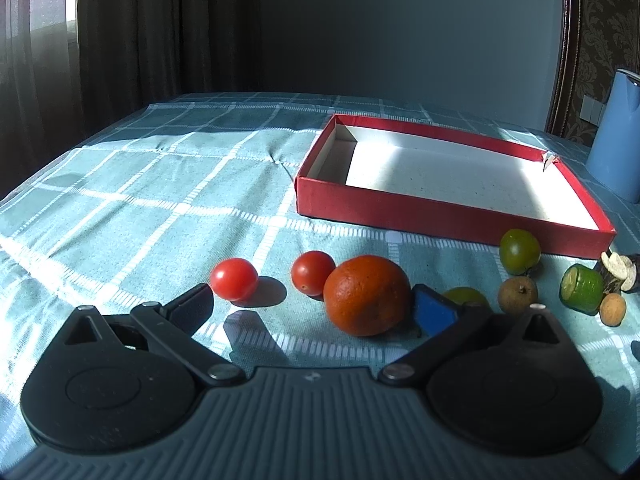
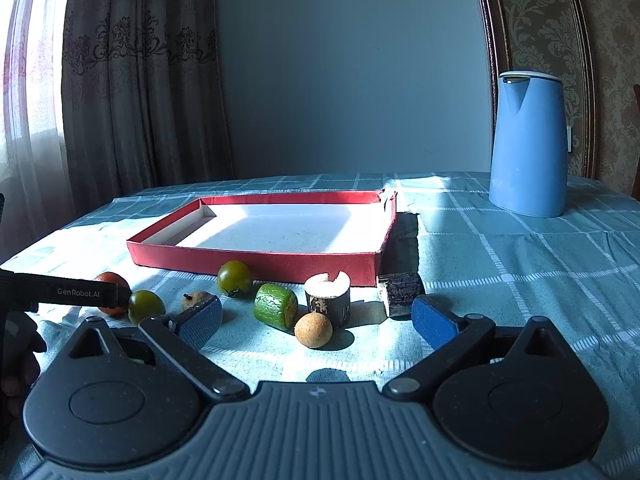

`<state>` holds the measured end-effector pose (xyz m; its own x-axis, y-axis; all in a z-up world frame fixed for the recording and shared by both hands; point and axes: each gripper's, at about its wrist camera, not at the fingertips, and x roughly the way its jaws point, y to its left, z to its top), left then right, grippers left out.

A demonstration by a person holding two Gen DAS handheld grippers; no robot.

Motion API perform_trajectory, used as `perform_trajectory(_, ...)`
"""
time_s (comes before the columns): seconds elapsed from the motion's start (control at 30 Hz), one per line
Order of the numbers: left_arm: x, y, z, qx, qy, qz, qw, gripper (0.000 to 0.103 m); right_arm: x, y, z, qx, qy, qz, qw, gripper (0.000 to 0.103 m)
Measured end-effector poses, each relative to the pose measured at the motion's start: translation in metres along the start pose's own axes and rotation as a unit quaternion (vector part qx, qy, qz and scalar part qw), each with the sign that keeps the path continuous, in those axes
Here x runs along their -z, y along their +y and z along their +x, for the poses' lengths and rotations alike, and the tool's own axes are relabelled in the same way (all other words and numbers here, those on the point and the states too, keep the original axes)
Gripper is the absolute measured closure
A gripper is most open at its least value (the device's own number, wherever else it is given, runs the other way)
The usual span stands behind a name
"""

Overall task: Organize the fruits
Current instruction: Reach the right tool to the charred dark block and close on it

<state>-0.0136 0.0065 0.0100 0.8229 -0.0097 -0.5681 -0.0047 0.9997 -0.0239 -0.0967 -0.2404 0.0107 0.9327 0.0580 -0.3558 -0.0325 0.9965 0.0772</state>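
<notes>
- Left gripper (image 1: 312, 304), a black two-finger claw with blue pads, is spread wide and holds nothing; it sits low over a teal checked tablecloth (image 1: 140, 200).
- Between its fingers, close to the right pad, rests a round orange citrus fruit (image 1: 366, 295) on the cloth.
- Two small red cherry tomatoes lie just beyond: the left cherry tomato (image 1: 234, 279) near the left fingertip, the right cherry tomato (image 1: 312, 273) just beside the citrus, possibly touching it.
- Right gripper (image 2: 316, 318), the same black design, is likewise spread wide with nothing between its blue pads.
- Ahead of it, a small tan round fruit (image 2: 313, 330) lies between the fingers, just in front of a short green cut vegetable chunk (image 2: 276, 306) and a bark-covered wooden stump with a pale top (image 2: 328, 298).
- A dark bark-covered wooden block (image 2: 402, 292) sits near the right pad.
- Further left are two green round tomatoes: one green tomato (image 2: 235, 279) beside the box's front wall, another green tomato (image 2: 146, 305) next to the left gripper's arm, plus a small brown stemmed fruit (image 2: 196, 300) by the left pad.
- A shallow red cardboard box with a white inside (image 2: 256, 262) lies flat behind the whole row of fruit, holding nothing.
- A tall light-blue plastic kettle (image 2: 528, 144) stands upright at the back right, well apart from the fruit.
- Brown patterned curtains (image 2: 140, 80) hang behind the table on the left.
</notes>
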Motion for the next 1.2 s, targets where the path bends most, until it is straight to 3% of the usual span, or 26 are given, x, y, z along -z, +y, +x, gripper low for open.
perform_trajectory(0.17, 0.001, 0.001, -0.002, 0.000, -0.007, -0.004, 1.0000, 0.000, -0.002, -0.010, 0.001, -0.002, 0.006, -0.006, 1.000, 0.021)
perform_trajectory(0.23, 0.001, 0.001, -0.002, 0.000, -0.006, -0.004, 1.0000, 0.000, -0.005, -0.014, 0.003, 0.003, 0.007, -0.008, 1.000, 0.022)
perform_trajectory(0.3, 0.001, 0.001, -0.002, 0.002, -0.006, -0.004, 1.0000, 0.000, -0.008, -0.020, 0.005, 0.010, 0.007, -0.009, 1.000, 0.031)
perform_trajectory(0.63, 0.001, 0.000, -0.001, 0.004, -0.005, -0.003, 1.0000, 0.000, -0.016, -0.049, 0.032, 0.061, 0.036, -0.029, 0.997, 0.034)
perform_trajectory(0.73, 0.002, -0.001, 0.000, 0.005, -0.004, -0.003, 1.0000, 0.000, -0.017, -0.052, 0.040, 0.056, 0.050, -0.035, 0.997, 0.042)
perform_trajectory(1.2, 0.002, 0.000, -0.001, 0.008, -0.008, -0.003, 0.9999, 0.000, -0.020, -0.049, 0.063, 0.048, 0.080, -0.039, 0.995, 0.048)
